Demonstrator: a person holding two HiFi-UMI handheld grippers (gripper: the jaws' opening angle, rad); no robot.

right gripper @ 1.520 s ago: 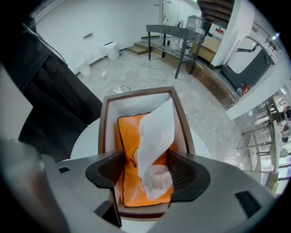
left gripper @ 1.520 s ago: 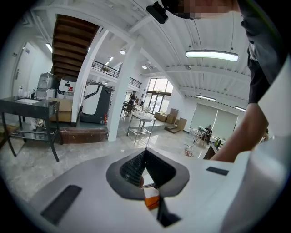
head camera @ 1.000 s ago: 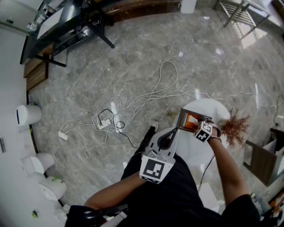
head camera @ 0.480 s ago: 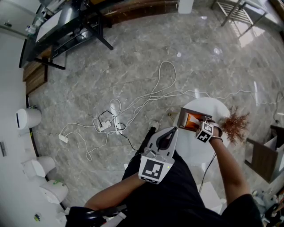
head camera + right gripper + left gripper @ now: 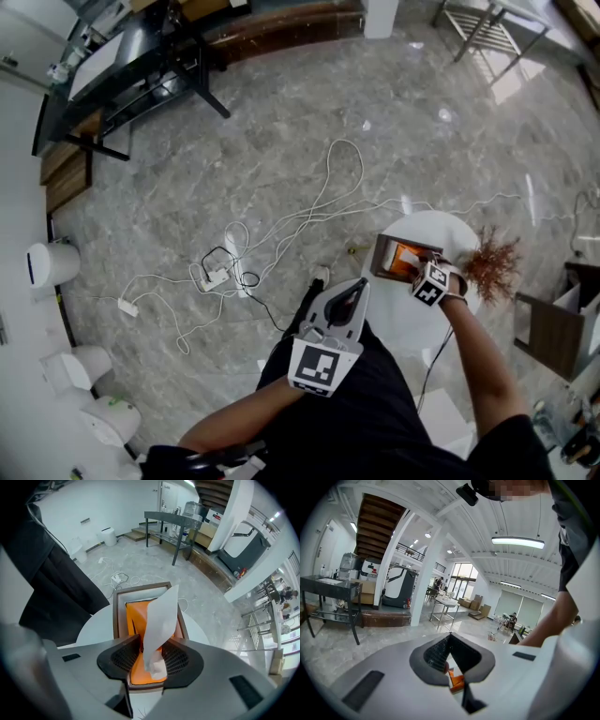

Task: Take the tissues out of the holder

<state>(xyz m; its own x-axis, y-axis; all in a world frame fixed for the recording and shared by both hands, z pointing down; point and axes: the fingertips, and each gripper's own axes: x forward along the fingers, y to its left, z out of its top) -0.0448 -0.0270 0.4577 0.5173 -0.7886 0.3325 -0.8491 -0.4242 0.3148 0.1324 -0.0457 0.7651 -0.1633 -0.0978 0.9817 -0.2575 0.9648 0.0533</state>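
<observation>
On the round white surface [image 5: 441,230], a rectangular brown-framed holder [image 5: 118,616] is seen with a glossy orange pack [image 5: 133,620] inside, and one thin white tissue [image 5: 159,616] is seen standing upright from it, crumpled at its near end. The right claw [image 5: 151,659] is pointed steeply down over the holder on an outstretched forearm [image 5: 473,361]; its dark mesh-textured pads [image 5: 124,658] have just been closing and are set either side of the tissue, not yet clamped on it. The left claw [image 5: 450,651] is held nearly level before the body, empty, jaws brought together at the tips.
</observation>
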